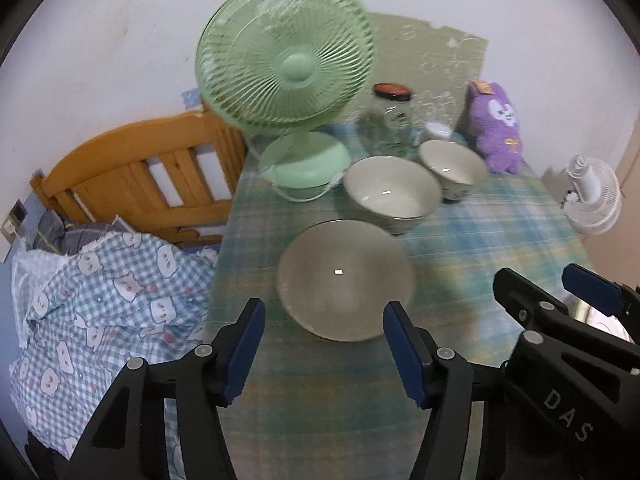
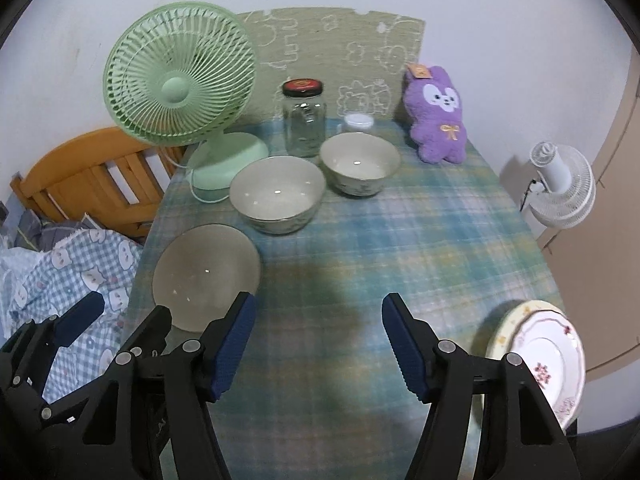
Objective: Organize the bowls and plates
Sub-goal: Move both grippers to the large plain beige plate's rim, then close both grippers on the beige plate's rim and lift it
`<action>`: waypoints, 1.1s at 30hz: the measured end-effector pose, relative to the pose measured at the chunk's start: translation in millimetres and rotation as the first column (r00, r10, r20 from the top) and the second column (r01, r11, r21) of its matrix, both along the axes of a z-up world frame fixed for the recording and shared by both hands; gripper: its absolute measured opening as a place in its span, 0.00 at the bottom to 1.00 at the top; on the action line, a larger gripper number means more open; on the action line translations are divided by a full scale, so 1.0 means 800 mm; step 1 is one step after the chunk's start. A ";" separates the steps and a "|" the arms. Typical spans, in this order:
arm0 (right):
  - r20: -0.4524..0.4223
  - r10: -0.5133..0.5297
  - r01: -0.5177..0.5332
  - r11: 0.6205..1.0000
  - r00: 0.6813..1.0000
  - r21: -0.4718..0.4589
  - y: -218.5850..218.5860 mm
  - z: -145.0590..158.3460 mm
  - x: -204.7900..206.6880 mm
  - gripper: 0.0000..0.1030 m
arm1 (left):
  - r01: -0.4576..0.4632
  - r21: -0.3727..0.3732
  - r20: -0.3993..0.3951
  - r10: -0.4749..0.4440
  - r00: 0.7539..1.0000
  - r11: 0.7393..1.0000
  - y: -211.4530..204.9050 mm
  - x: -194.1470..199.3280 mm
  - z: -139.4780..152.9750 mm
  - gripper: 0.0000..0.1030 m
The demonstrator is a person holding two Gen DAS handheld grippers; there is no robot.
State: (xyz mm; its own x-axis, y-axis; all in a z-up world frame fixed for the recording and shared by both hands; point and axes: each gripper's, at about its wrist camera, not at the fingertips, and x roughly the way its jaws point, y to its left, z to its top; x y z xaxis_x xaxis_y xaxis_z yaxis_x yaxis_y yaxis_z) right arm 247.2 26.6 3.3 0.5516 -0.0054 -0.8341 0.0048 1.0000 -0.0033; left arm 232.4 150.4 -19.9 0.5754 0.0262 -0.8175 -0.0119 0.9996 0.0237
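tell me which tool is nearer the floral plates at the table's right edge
Right. The right tool hangs open just left of the floral plates; the left tool is open farther left, facing the nearest bowl.

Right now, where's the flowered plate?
The flowered plate shows in the right wrist view at the table's near right corner, stacked on a yellowish plate, just right of the right gripper.
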 end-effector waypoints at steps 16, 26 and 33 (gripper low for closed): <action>-0.120 0.027 -0.025 0.999 0.992 0.020 0.058 -0.098 0.096 0.38 | 0.016 -0.015 -0.092 -0.017 0.996 1.000 0.033 0.084 -0.087 0.36; -0.162 0.035 -0.033 0.999 0.986 0.018 0.065 -0.119 0.115 0.22 | 0.022 -0.014 -0.121 -0.024 0.992 1.000 0.027 0.103 -0.104 0.26; -0.181 0.032 -0.028 0.999 0.983 0.024 0.062 -0.115 0.106 0.22 | 0.026 -0.022 -0.139 -0.028 0.990 0.999 0.024 0.094 -0.099 0.26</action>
State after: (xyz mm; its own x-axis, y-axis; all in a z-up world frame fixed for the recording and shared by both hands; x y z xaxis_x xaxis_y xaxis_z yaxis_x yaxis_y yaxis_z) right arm 332.3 76.5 -88.4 0.3909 0.0275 -0.9200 -0.0241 0.9995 0.0197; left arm 308.0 169.6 -98.9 0.4562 -0.0046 -0.8899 0.0170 0.9998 0.0036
